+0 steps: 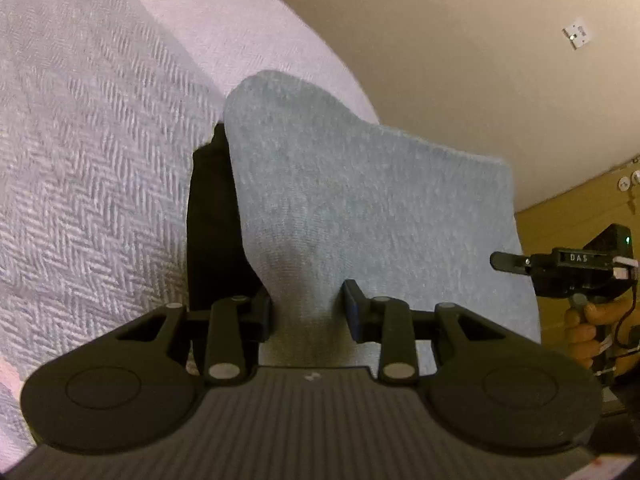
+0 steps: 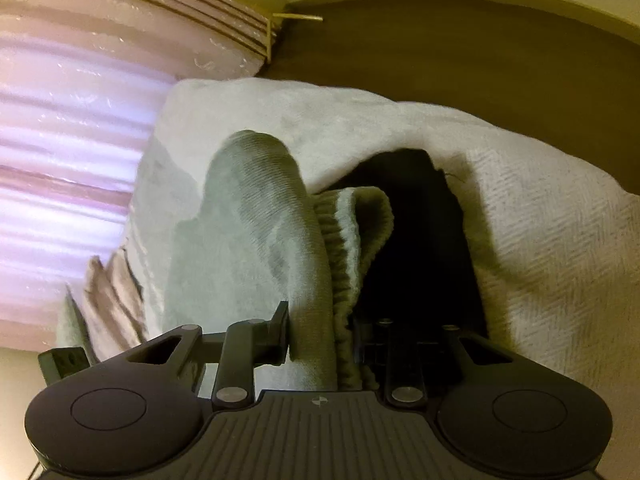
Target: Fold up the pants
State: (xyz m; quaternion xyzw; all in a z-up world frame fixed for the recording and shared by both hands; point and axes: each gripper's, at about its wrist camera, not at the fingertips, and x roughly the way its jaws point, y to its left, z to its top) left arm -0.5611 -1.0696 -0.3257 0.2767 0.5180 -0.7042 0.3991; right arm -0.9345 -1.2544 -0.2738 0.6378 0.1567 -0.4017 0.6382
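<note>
My left tool (image 1: 308, 312) pinches grey pants (image 1: 360, 200); right tool (image 2: 320, 328) grips ribbed waistband (image 2: 344, 264), seen only in right view.

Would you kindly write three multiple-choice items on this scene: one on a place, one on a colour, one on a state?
1. Where do the pants hang?
A. over a white herringbone cover
B. in a basket
C. on a hanger

2. What colour are the pants?
A. red
B. grey
C. yellow

3. How is the left gripper?
A. wide open, holding nothing
B. out of view
C. shut on the pants

Key: 1 A, the woven cover lies behind the cloth; 2 B, grey in both views; 3 C, cloth is pinched between its fingers, as with the right gripper.
</note>
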